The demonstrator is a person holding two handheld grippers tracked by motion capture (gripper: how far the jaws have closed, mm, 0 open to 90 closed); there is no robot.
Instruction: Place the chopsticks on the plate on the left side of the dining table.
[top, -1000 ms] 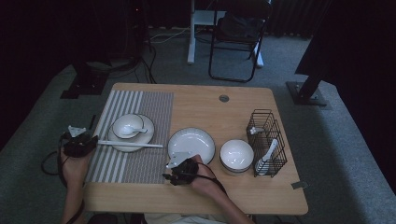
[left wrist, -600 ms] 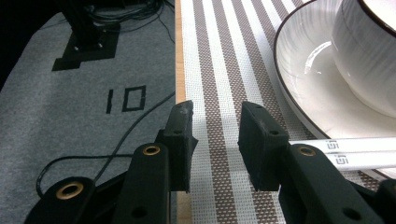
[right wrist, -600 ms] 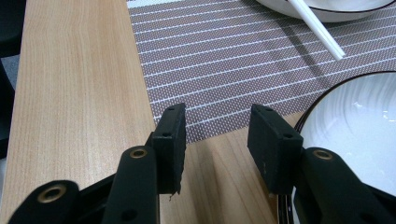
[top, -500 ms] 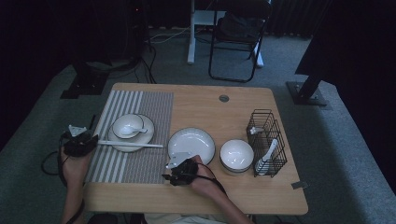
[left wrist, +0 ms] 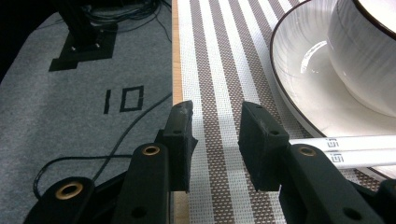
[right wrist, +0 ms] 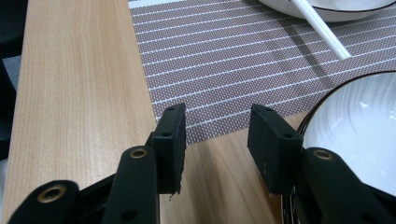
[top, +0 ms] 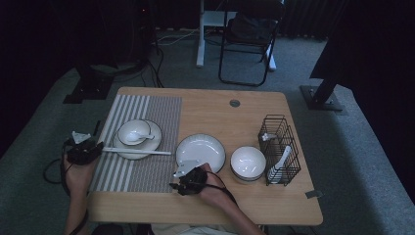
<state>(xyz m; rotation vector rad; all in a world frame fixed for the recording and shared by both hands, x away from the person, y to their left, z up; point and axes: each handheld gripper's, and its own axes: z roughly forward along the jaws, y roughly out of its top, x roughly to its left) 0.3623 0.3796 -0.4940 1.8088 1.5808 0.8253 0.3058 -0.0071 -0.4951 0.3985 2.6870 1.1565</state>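
- The empty plate (top: 200, 152) lies flat on the bare wood of the desk (top: 215, 105), just off the right edge of the striped placemat (top: 142, 142); it looks to be the thing in hand, since the right gripper (top: 188, 180) sits at its near-left rim.
- In the right gripper view the plate's dark-edged rim (right wrist: 355, 135) lies just beside the right-hand finger (right wrist: 271, 144), and the fingers stand spread with nothing between them.
- To take the plate well, I would judge that one finger must slide under the rim and the other come over it, so the hand needs to shift toward the plate and tip low before closing; a shallow bite on a glazed rim may slip.
- The left gripper (top: 84, 151) rests at the left edge of the placemat, its fingers (left wrist: 180, 135) spread and empty.
- Just beside them lie the white chopsticks (left wrist: 355, 150), which rest across the near rim of the saucer (top: 142, 147) that carries a small bowl (top: 134, 131) with a spoon (top: 138, 136) in it.
- To the plate's right stands a second bowl (top: 248, 163), close by, so a lift should go straight up before any sideways move.
- A black wire rack (top: 280, 147) holding white spoons stands farther right.
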